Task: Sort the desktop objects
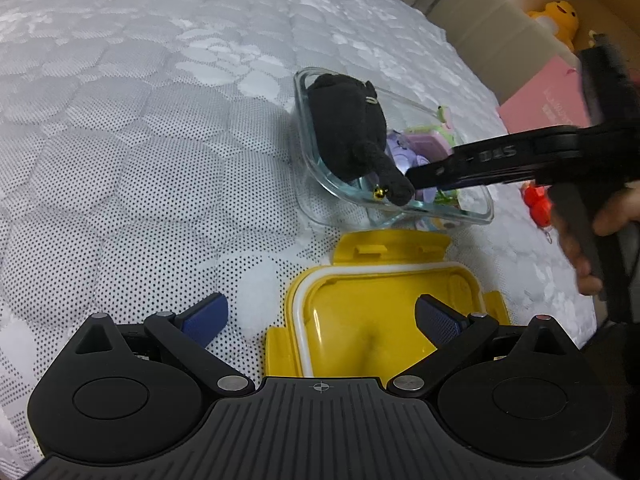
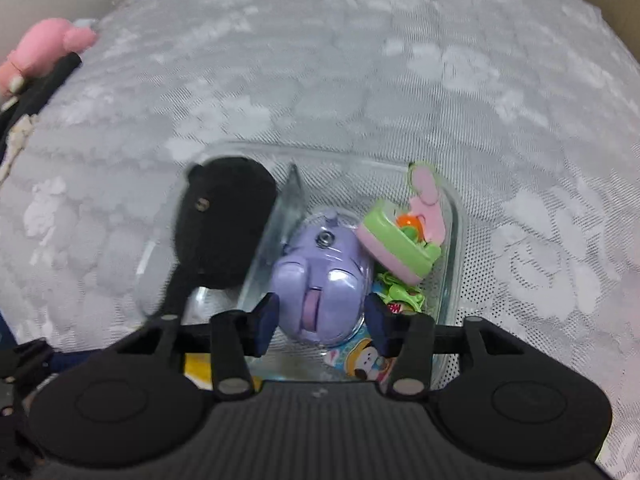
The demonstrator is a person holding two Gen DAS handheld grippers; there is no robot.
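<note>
White quilted bedding under everything; no desk in view. Soft footing, so anything set down may tilt.

Glass box (image 2: 450, 216) near centre of bedding, open, already crowded: black plush toy (image 2: 224, 220) propped on the left rim and hanging partly outside, purple plastic toy (image 2: 320, 268) in the middle, green and pink case (image 2: 400, 248) tilted against the right wall, small printed packets underneath.

Right gripper (image 2: 320, 316) down inside the box, jaws spread on either side of the purple toy, pads near it but not visibly pressing. Nothing pinched.

Yellow lid (image 1: 360, 280) upside down just beside the box. Left gripper (image 1: 320, 320) above it, jaws spread wide, nothing between them.

Likely faults from here:
- Plush toy tipped off the rim onto the bedding if nudged by the right gripper's linkage, which passes close to its tail.
- Purple toy smooth and rounded: likely to squirt out of a closing grip.
- Box shifted or rocked on the soft bedding by side pressure on its wall.
- Lid unable to seat while the plush toy overhangs the rim.
</note>
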